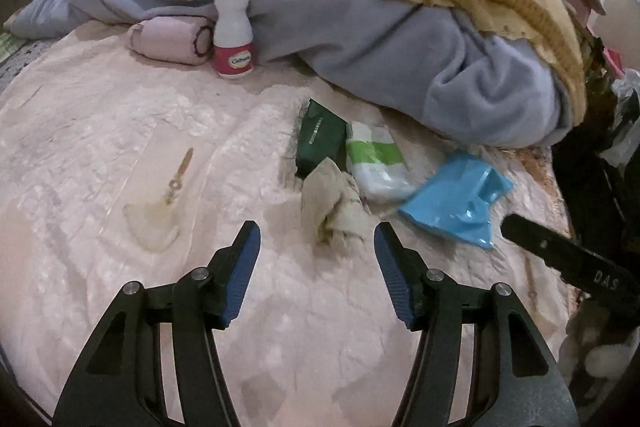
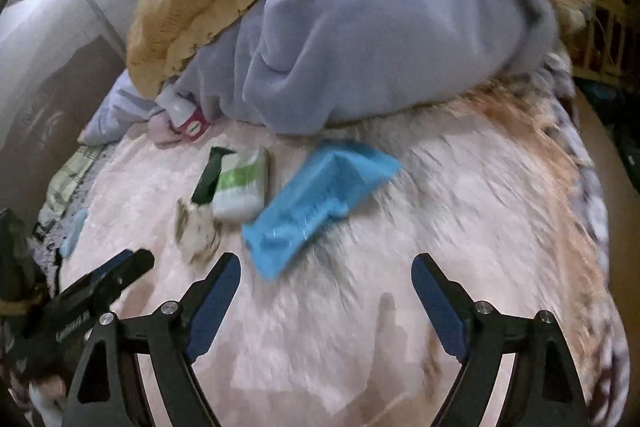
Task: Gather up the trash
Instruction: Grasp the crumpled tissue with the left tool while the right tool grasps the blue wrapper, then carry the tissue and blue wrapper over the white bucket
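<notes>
On the plush pink blanket (image 1: 100,131), a crumpled beige tissue (image 1: 334,207) lies at twelve o'clock of the left gripper (image 1: 317,239), the glossy blue wrapper (image 2: 316,203) at eleven o'clock of the right gripper (image 2: 326,273), both jaws wide and empty.

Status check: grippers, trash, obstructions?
Both grippers' jaws open, empty: left gripper, right gripper. Crumpled tissue, blue wrapper on bed, untouched. No obstruction.
</notes>
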`<state>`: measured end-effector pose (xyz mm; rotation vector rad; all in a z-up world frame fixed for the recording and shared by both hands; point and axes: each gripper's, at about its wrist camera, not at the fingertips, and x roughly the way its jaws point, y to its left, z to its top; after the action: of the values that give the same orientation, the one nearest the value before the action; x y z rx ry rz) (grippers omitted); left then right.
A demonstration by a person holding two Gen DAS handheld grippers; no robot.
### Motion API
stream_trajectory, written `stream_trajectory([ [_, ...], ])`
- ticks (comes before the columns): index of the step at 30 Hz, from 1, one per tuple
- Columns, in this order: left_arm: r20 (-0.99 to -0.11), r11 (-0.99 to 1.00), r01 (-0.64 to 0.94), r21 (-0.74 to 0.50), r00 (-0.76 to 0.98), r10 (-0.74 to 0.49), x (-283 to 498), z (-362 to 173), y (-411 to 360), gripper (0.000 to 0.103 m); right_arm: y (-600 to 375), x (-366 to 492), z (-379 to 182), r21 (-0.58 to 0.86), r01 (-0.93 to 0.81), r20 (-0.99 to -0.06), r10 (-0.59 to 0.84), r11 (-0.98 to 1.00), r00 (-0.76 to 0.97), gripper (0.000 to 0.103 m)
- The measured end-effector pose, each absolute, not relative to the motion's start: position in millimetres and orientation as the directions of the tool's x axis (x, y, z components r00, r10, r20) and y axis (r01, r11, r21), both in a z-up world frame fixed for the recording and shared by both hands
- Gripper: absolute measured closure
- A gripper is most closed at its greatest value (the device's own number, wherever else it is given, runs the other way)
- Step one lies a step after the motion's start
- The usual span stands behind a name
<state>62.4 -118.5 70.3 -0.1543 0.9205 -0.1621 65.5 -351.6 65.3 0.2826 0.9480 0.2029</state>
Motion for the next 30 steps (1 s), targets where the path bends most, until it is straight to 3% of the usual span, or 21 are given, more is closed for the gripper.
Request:
stream_trajectory([
  [8,-0.798,0.975,0.095,-0.201,0.562,-0.219,96,45,-132,0.045,-328,125,44,0.262,-0.016,-0.810,0.229,0.965,0.540,0.019],
  [9,-0.798,0.974,0.099,-0.206,0.559,-0.226,98,43,-133,0.046,-327,130,39,0.276,-0.021,-0.811,0.244,0.961,0.531,0.027],
  [10,-0.801,0.972,0.103,-0.213,0.551,-0.234,100,39,-134,0.047,-328,131,36,0.278,-0.026,-0.809,0.248,0.960,0.533,0.044],
  [12,-0.802,0.968,0.109,-0.225,0.543,-0.248,103,35,-134,0.072,-329,128,35,0.254,-0.052,-0.797,0.240,0.966,0.554,0.047],
  [15,-0.797,0.967,0.112,-0.228,0.549,-0.252,101,33,-135,0.082,-335,121,39,0.277,-0.081,-0.789,0.274,0.958,0.550,0.052],
  [30,-0.767,0.943,0.256,-0.213,0.554,-0.323,-6,73,-159,0.085,-364,-17,81,0.291,-0.217,-0.749,0.363,0.932,0.555,0.054],
])
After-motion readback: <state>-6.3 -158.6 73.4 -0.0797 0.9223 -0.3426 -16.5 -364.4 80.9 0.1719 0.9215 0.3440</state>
